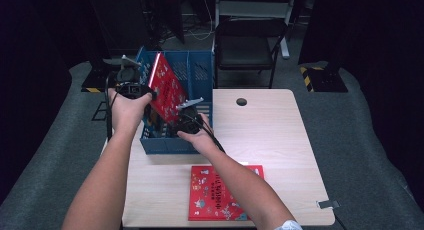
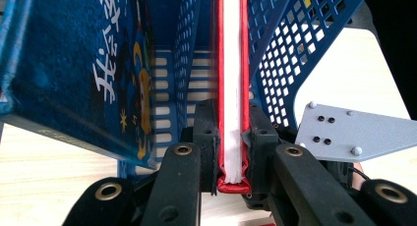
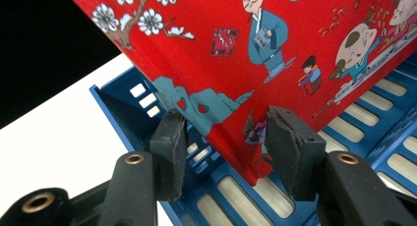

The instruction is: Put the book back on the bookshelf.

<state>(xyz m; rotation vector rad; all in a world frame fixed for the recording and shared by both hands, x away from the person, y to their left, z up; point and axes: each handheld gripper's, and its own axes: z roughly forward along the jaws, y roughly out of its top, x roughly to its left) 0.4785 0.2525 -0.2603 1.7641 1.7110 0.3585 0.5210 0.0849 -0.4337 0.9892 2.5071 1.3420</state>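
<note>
A red picture book (image 1: 167,87) stands tilted inside the blue slotted basket (image 1: 165,146) at the table's back left. My left gripper (image 1: 150,93) is shut on its upper edge. In the left gripper view both pads clamp the red book (image 2: 231,64), white pages showing between its covers, at my left gripper (image 2: 231,137). My right gripper (image 1: 181,121) sits at the book's lower corner inside the basket. In the right gripper view the red book's cover (image 3: 270,39) faces the camera, and my right gripper (image 3: 226,147) stands open with that corner hanging between the jaws, untouched.
A blue book (image 2: 74,64) leans in the compartment beside the red one. A second red book (image 1: 220,192) lies flat near the front edge of the table (image 1: 280,135). A black chair (image 1: 247,45) stands behind the table. A small metal clip (image 1: 327,204) lies at the front right corner.
</note>
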